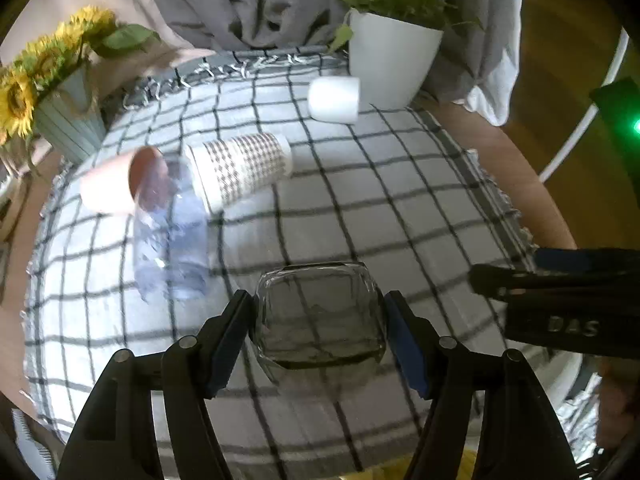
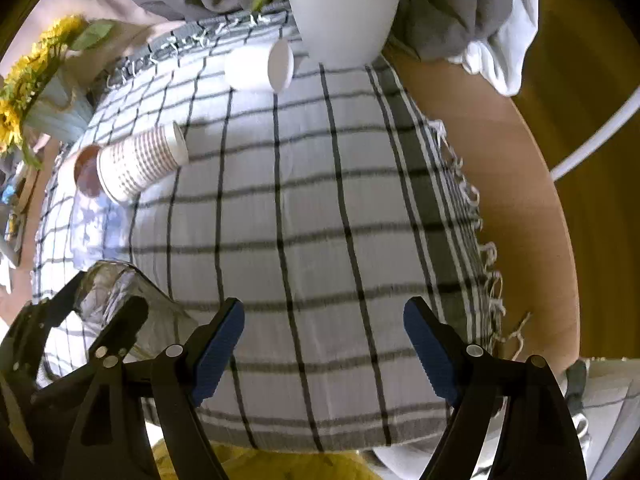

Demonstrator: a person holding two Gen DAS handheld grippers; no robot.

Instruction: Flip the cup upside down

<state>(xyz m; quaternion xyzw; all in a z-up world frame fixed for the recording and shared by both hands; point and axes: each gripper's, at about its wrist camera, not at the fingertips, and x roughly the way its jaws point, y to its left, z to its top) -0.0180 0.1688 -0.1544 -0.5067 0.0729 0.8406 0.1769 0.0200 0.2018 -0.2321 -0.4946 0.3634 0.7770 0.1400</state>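
A clear squarish glass cup sits between the blue pads of my left gripper, which is shut on it just above the checked cloth. In the right wrist view the same glass shows at lower left, held by the left gripper's black fingers. My right gripper is open and empty over the cloth; its dark body shows at the right edge of the left wrist view.
A checkered paper cup, a pink cup, a clear plastic cup and a white cup lie on their sides. A white plant pot and sunflowers stand at the back. The table's edge runs along the right.
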